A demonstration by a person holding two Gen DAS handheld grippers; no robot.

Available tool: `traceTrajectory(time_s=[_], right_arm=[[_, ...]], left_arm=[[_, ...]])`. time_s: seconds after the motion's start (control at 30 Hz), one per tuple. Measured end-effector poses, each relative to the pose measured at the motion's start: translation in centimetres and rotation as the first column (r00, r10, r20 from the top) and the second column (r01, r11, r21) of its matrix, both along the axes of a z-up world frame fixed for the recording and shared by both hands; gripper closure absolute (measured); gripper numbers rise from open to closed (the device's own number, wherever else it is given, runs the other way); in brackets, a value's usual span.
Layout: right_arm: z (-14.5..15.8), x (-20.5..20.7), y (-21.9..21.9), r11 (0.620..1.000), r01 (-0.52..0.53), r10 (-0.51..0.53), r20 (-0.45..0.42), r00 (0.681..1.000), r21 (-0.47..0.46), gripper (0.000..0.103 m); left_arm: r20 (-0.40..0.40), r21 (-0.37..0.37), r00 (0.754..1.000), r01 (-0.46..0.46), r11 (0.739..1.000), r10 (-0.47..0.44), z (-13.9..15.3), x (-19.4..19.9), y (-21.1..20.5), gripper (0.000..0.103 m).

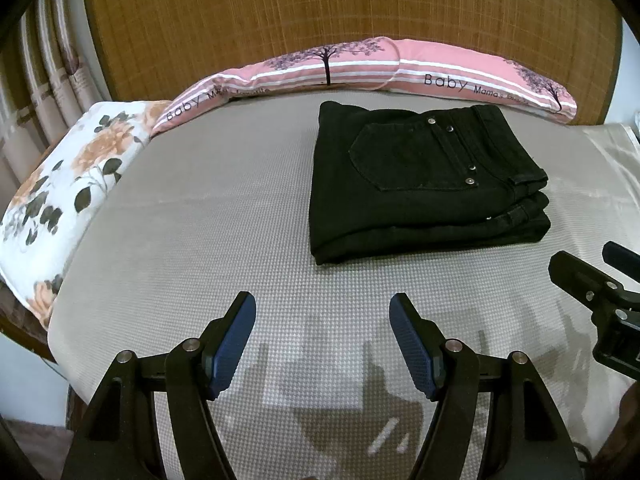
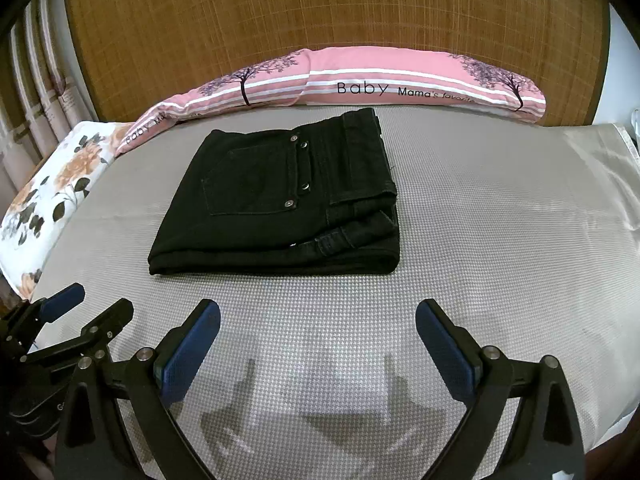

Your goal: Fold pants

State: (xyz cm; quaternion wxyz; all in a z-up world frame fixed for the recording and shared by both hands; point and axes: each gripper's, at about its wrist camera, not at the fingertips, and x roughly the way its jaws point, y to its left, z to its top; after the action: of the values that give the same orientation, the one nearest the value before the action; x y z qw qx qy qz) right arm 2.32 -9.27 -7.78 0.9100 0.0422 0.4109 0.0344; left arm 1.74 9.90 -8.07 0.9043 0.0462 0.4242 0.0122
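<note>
Black pants [image 1: 424, 184] lie folded into a thick rectangular stack on the grey bed cover [image 1: 200, 220], back pocket and rivets facing up. In the right wrist view the same pants [image 2: 280, 204] sit a little left of centre. My left gripper [image 1: 322, 308] hovers open over the cover in front of the pants, nothing between its blue pads. My right gripper [image 2: 318, 316] is open too, short of the stack's near edge and holding nothing. Each gripper shows at the edge of the other's view: the right gripper [image 1: 596, 268] and the left gripper [image 2: 96, 300].
A long pink pillow [image 1: 360, 68] printed with trees and "Baby" lies along the woven headboard [image 1: 320, 8]. A floral pillow [image 1: 68, 184] rests at the left edge of the bed. Curtains [image 1: 44, 80] hang at far left. A shiny sheet [image 2: 600, 184] covers the right side.
</note>
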Motion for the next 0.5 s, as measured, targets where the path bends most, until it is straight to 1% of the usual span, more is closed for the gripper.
traceTrajectory(time_s=[0.13, 0.5], right_arm=[[-0.06, -0.05, 0.01, 1.000, 0.000, 0.000, -0.002, 1.000, 0.001, 0.006], [-0.39, -0.04, -0.21, 1.000, 0.000, 0.000, -0.010, 1.000, 0.004, 0.006]], left_arm=[[0.010, 0.018, 1.000, 0.007, 1.000, -0.007, 0.10, -0.10, -0.25, 0.033], [0.017, 0.028, 1.000, 0.011, 1.000, -0.011, 0.08, -0.14, -0.35, 0.033]])
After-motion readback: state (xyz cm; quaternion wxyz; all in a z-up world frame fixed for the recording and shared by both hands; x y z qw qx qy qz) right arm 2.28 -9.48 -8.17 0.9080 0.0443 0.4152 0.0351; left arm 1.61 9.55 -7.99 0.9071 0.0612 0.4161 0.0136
